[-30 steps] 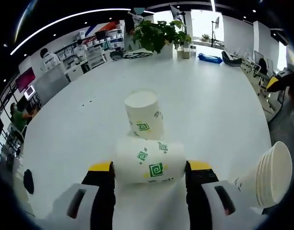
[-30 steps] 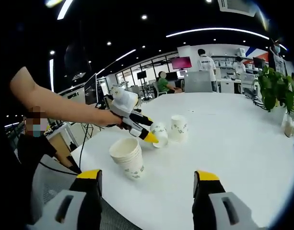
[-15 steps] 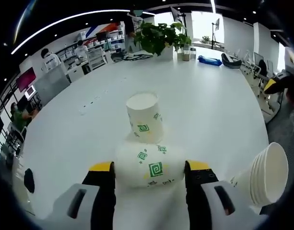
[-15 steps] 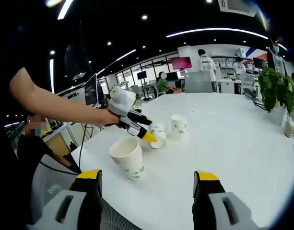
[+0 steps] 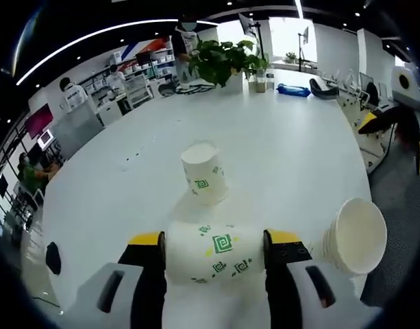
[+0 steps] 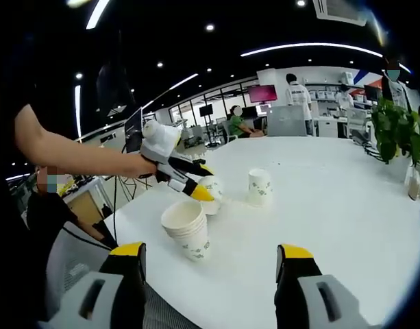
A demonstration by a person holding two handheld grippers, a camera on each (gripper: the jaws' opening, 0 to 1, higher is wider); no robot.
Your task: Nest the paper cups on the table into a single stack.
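- Left gripper view: my left gripper (image 5: 214, 248) has a paper cup (image 5: 213, 252) clamped sideways between its yellow-tipped jaws, both jaws pressed against the cup's sides, green square print facing up at me.
- Beyond it, I see a second cup (image 5: 204, 173) standing mouth-down on the white table (image 5: 285, 144), apart from the one I hold.
- To the right, near the table's edge, sits the stack of cups (image 5: 351, 236), tilted so I look at its open mouth.
- At the far end of the table I make out a potted plant (image 5: 220, 60) and a blue object (image 5: 292, 90) beside it.
- Right gripper view: my right gripper (image 6: 210, 271) has its jaws spread wide with nothing between them, hanging over the near edge of the table (image 6: 333, 205).
- From the left comes the person's arm (image 6: 72, 154) with the left gripper (image 6: 189, 185), its jaws closed on the held cup (image 6: 211, 192), which sits just above and behind the stack (image 6: 188, 229).
- The lone upturned cup (image 6: 260, 187) stands to the right of them, clear of both.
- People stand and sit in the office behind.
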